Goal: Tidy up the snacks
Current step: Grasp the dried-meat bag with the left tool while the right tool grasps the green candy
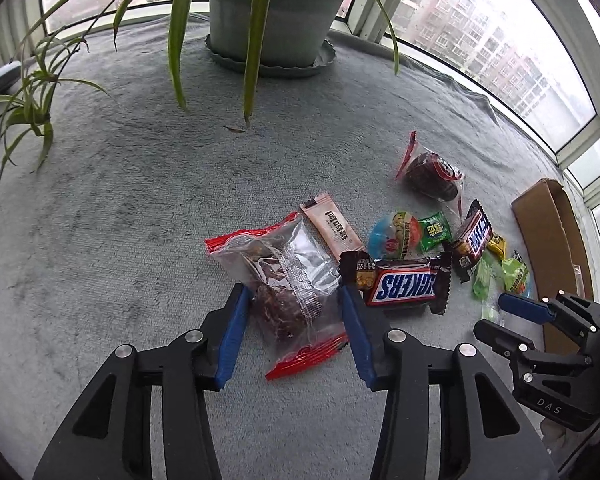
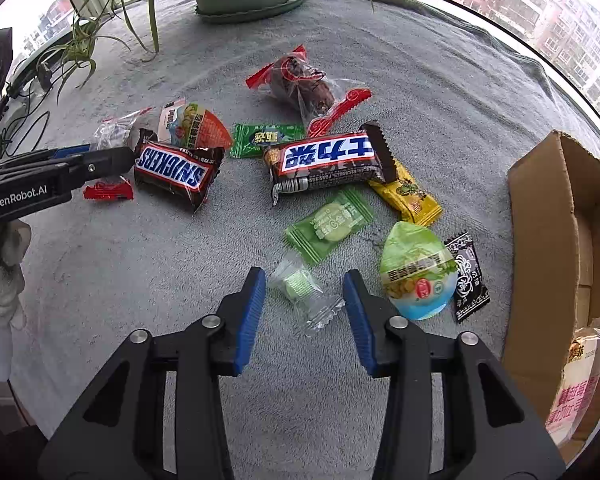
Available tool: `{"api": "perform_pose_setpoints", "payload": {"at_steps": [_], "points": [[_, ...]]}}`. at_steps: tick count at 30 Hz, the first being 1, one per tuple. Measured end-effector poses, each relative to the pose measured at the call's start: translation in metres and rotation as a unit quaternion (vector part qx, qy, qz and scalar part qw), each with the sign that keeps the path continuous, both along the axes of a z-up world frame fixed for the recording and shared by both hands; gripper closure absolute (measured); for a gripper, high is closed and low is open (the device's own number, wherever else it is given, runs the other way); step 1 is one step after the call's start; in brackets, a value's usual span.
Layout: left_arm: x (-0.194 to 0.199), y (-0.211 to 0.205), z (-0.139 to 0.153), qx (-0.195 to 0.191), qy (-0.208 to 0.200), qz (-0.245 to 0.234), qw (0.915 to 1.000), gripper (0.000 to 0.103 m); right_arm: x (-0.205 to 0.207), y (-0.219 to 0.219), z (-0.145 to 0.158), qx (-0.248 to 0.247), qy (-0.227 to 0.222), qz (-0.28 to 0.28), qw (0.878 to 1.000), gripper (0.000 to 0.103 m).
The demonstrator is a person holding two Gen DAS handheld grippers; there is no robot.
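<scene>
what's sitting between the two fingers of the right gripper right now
In the right wrist view, a small clear-wrapped pale green candy lies on the gray blanket between the open fingers of the right gripper. Neither pad touches it.

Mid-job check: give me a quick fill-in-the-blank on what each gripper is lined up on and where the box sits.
1. The left gripper is open around a clear bag with ____ ends.
2. The right gripper is open around a small clear-wrapped ____ candy.
3. The cardboard box stands to the ____ of the snacks in the right wrist view.
4. Behind the snacks stands a potted ____.

Missing words: red; green; right; plant
</scene>
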State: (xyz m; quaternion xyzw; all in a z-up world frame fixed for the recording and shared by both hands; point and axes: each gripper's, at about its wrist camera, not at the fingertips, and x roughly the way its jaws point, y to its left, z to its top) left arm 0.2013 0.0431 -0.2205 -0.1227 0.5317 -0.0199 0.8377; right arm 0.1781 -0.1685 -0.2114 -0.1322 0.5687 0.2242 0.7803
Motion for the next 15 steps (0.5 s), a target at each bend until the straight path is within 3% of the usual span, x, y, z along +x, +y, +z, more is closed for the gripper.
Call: {"api": "perform_pose_setpoints", "payload": {"at_steps": [7, 15], "points": [[0.000, 0.001, 0.001, 0.006, -0.007, -0.001, 1.0000, 0.063, -0.002, -0.003, 0.001, 0.005, 0.002, 0.002, 1.000, 0.072], [-0.008, 0.007, 0.009, 0.006, -0.018, 0.005, 0.9998, 0.066, -0.007, -0.013, 0.010, 0.035, 0.001, -0.013, 0.999, 0.074]]}}
